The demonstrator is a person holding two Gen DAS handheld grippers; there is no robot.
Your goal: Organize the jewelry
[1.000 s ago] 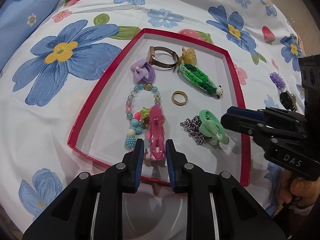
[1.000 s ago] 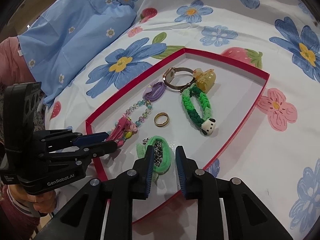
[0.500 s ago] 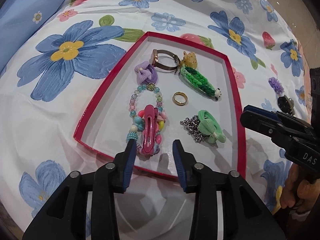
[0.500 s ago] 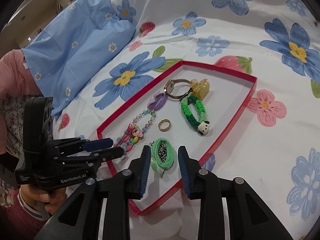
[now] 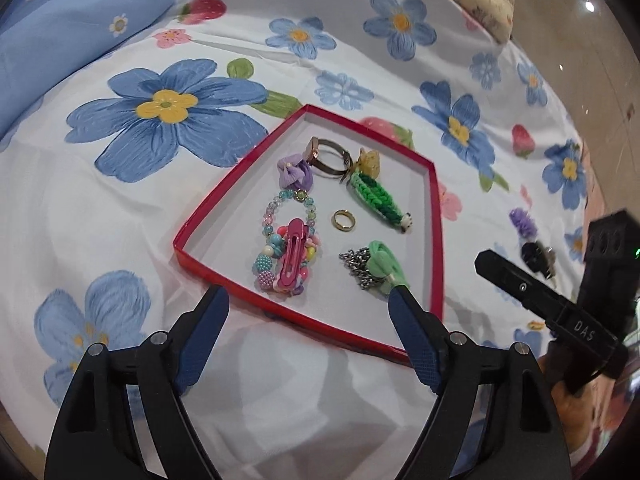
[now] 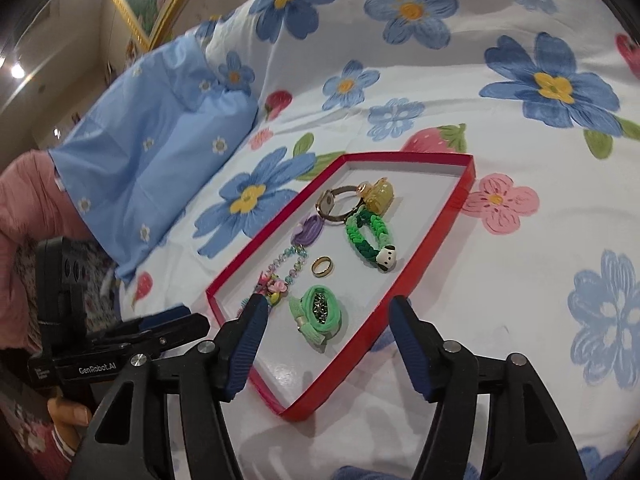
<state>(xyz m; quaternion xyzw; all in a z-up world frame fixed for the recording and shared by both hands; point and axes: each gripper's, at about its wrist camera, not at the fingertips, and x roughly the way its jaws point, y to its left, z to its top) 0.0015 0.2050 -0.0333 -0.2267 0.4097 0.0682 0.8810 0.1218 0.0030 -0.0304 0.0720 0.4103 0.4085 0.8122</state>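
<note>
Left wrist view: my left claw (image 5: pixel 308 308) and right claw (image 6: pixel 324 316) had just been opening, both wide and empty. Shallow red cardboard tray (image 5: pixel 438 240) on the floral bedsheet (image 5: pixel 120 220) held most pieces; purple scrunchie (image 5: pixel 524 222) remained outside.

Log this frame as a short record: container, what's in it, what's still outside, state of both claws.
container: shallow red-rimmed cardboard tray on flowered bedsheet
inside: pink snap hair clip lying on the pastel beaded bracelet, plain gold ring, green fabric hair tie on a steel chain
outside: purple scrunchie
left claw: open, empty, jaws just widened
right claw: open, empty, jaws just widened
</note>
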